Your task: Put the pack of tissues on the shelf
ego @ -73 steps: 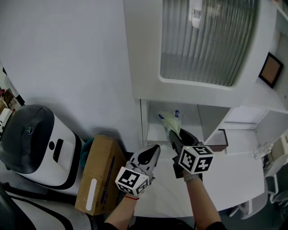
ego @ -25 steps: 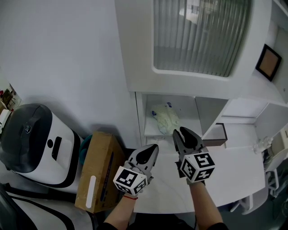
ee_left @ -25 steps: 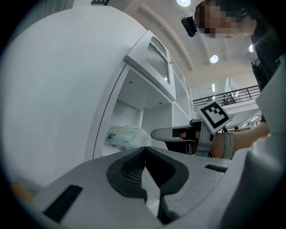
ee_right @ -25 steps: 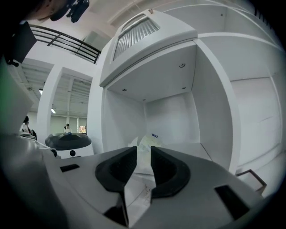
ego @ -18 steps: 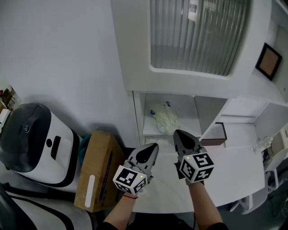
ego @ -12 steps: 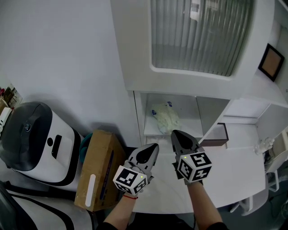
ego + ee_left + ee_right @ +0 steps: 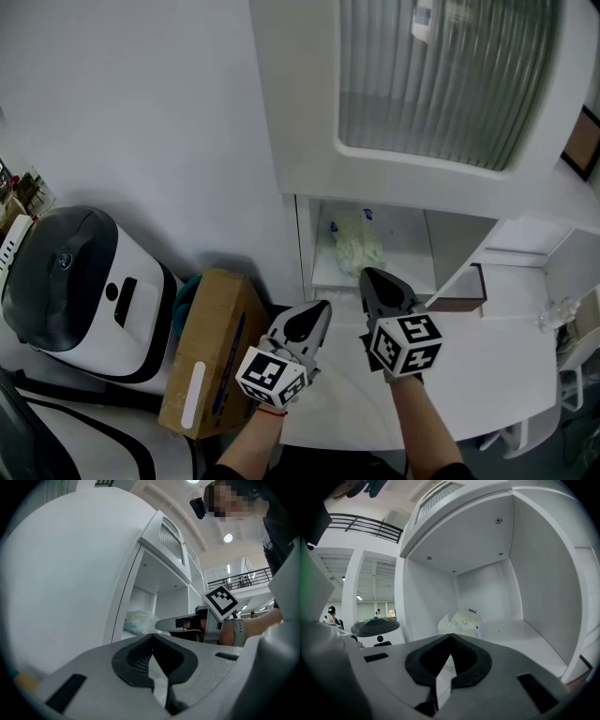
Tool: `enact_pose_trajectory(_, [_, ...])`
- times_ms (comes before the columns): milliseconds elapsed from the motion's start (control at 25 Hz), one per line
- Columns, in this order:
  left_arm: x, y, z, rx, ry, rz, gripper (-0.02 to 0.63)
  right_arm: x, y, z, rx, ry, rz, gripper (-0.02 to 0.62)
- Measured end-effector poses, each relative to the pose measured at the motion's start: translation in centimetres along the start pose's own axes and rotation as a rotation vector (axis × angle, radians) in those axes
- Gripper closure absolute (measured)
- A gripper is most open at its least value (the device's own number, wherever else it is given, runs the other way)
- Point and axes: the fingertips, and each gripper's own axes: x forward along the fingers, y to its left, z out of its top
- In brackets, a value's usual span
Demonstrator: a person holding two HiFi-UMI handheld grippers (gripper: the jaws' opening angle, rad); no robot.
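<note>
Pack (image 7: 354, 246): lies on the shelf (image 7: 405, 272), in the open white compartment under the ribbed door (image 7: 436, 80). It sits toward the back, nearer the left wall than the right. It is pale green and crumpled, with a little blue print on its upper edge. Whether it touches the back wall cannot be told. Nothing holds it.

Right gripper (image 7: 368, 275): the jaws are fully together with nothing between them, as its own view shows. The tip points into the compartment mouth, clear of the pack. In that view the pack shows just above the closed tip, further in on the shelf floor.

Left gripper (image 7: 325, 307): the jaws meet at the tip and are empty. It hovers beside the right gripper, outside the compartment and to its left, over the table (image 7: 497, 375). Its view looks along the cabinet's side, with the pack visible past the edge and the right gripper alongside it.

Surroundings:
- A box (image 7: 208, 352) stands on end to the left of the table.
- Left of the box is a white-and-black appliance (image 7: 80, 291).
- A dark frame (image 7: 586, 141) hangs at the right edge.
- A small dark-edged item (image 7: 461, 298) sits on the table just right of the compartment. What it is cannot be made out.
</note>
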Motion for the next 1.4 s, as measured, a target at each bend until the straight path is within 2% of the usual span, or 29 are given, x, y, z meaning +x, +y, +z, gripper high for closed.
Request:
enact_pose_trajectory(640, [0.3,0.4,0.1,-0.012,-0.005,-0.004,0.6,0.2,-0.3,-0.1,0.019,-0.003,-0.017,0.592])
enact_pose_trajectory(1400, [0.0,-4.2,0.7,-0.021,-0.016,-0.086,0.6,-7.1,0.4,-1.6,0.016,-0.031,-0.051,0.592])
